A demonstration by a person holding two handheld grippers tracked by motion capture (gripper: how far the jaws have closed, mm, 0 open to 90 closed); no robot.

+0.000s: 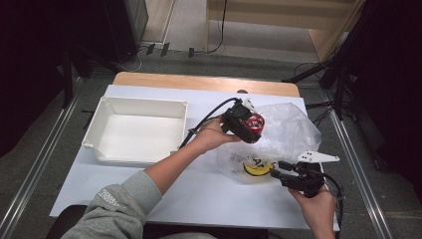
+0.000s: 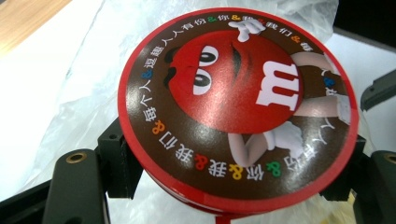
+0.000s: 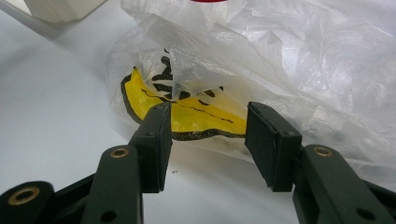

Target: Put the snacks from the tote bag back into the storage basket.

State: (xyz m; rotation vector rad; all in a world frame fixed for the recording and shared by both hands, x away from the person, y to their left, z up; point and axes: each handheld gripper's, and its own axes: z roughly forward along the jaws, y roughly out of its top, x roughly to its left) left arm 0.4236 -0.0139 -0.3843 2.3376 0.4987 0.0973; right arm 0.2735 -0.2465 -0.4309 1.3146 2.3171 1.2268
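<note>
Tin (image 2: 238, 107) lid tilted up, clamped in left tongs (image 1: 247, 124).

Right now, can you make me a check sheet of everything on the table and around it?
Surface: white table top, wood strip along the far edge.
Job's things: round red candy tin with a cartoon face lid, lifted above a clear plastic bag; yellow-and-black item inside the bag.
Clutter: empty white tray at the left.
Grippers: left tool shut on the tin's sides; right tool open, aimed at the bag, not touching.
Cables: black cable trails from the left tool; more cables on the floor beyond the table.
Surroundings: grey floor, dark stands at both sides, wooden furniture behind.
</note>
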